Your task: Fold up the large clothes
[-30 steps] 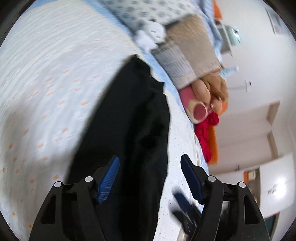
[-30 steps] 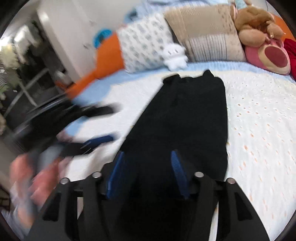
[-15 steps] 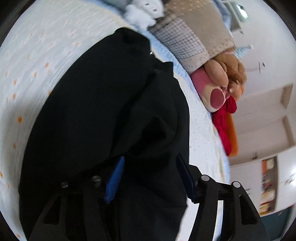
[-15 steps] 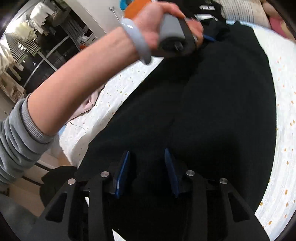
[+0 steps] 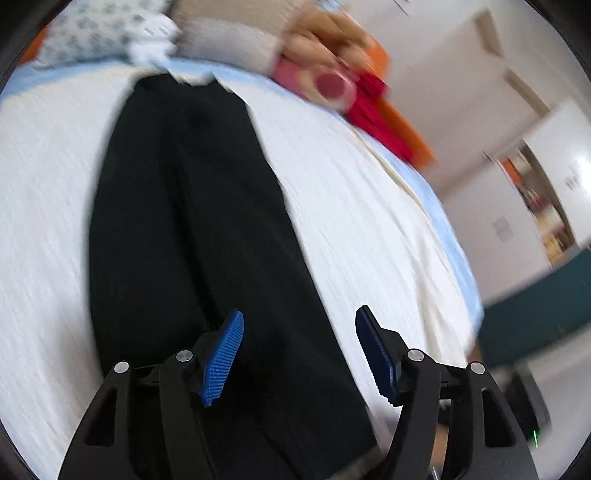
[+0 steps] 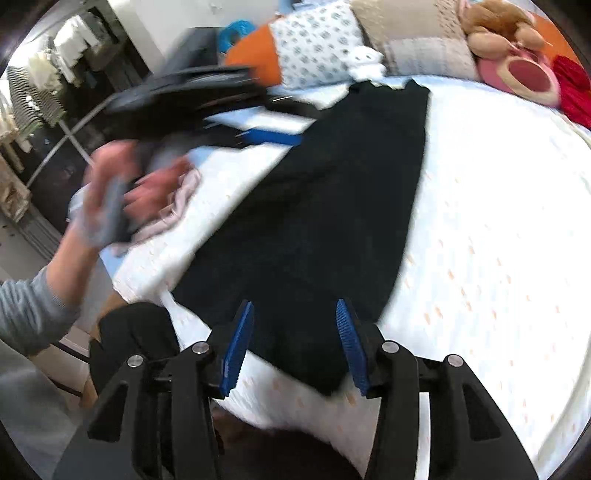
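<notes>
Both tongs have let go: half a second ago the left tongs (image 5: 297,354) and right tongs (image 6: 293,345) sat in the black garment (image 6: 332,206); now their jaws have reopened, empty. It lies long and flat from the bed's (image 6: 498,240) near edge toward the pillows, lengthwise fold apparently done. No containers show.

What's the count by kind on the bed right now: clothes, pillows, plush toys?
Clothes: 3, namely black garment, pale pink garment, red fabric
Pillows: 3, namely patterned pillow, beige pillow, orange cushion
Plush toys: 3, namely white plush, brown plush, pink plush
Total: 9
</notes>
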